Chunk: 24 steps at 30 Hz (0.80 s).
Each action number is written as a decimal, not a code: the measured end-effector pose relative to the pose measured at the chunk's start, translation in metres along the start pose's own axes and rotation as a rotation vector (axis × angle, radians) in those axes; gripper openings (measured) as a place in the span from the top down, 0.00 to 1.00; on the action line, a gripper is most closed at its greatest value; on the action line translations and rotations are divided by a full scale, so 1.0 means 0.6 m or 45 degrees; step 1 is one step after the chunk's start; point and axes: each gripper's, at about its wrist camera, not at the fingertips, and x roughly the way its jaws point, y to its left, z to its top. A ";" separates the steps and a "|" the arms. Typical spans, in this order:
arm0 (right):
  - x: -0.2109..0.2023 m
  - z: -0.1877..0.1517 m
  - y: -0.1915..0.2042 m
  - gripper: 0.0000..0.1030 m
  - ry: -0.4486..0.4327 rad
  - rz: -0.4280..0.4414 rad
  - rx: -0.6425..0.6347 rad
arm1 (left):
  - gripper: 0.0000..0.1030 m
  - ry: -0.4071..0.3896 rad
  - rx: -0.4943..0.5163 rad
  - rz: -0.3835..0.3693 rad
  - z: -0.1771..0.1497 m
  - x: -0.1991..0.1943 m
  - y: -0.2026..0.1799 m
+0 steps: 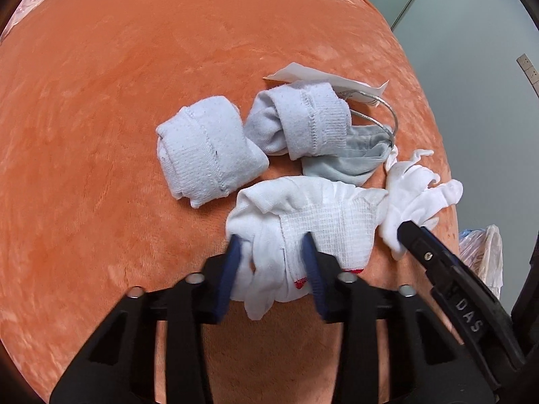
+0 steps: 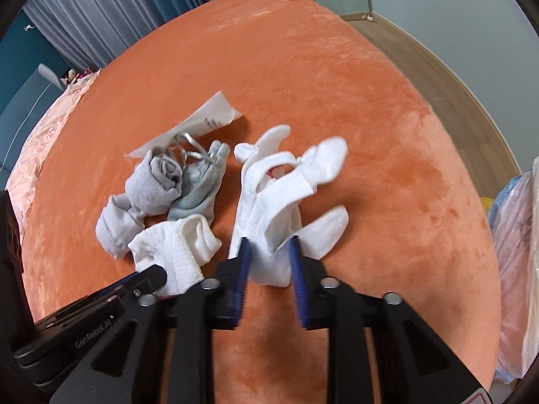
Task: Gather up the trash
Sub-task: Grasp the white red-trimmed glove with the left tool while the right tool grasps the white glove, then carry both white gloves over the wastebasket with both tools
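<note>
On an orange plush bed (image 1: 101, 118) lies a small pile. My left gripper (image 1: 273, 245) is shut on a white sock with red marks (image 1: 313, 219); it also shows in the right wrist view (image 2: 178, 249). My right gripper (image 2: 269, 249) is shut on a white glove (image 2: 279, 185), lifted slightly; the glove also shows in the left wrist view (image 1: 414, 195). Two rolled light-grey socks (image 1: 205, 155) (image 1: 303, 121), a grey pouch with silver cord (image 1: 350, 155) and a white paper slip (image 1: 320, 77) lie behind them.
A clear plastic bag (image 2: 515, 252) hangs off the bed's right side, also seen in the left wrist view (image 1: 485, 252). A pink patterned cover (image 2: 43, 141) lies at the left. Curtains (image 2: 118, 3) and wooden floor (image 2: 454, 84) lie beyond the bed.
</note>
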 end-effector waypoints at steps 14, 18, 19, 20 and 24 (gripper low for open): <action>-0.101 -0.024 -0.015 0.93 -0.103 0.069 0.018 | 0.95 -0.080 0.035 -0.066 -0.018 -0.075 -0.043; -0.163 -0.021 -0.028 0.95 -0.179 0.084 0.038 | 0.95 -0.127 0.062 -0.099 -0.025 -0.120 -0.077; -0.178 -0.020 -0.034 0.95 -0.198 0.088 0.045 | 0.95 -0.145 0.076 -0.109 -0.027 -0.135 -0.089; -0.196 -0.019 -0.039 0.95 -0.223 0.090 0.052 | 0.95 -0.162 0.091 -0.117 -0.030 -0.150 -0.099; -0.264 -0.021 -0.060 0.95 -0.312 0.098 0.065 | 0.95 -0.224 0.153 -0.154 -0.043 -0.205 -0.148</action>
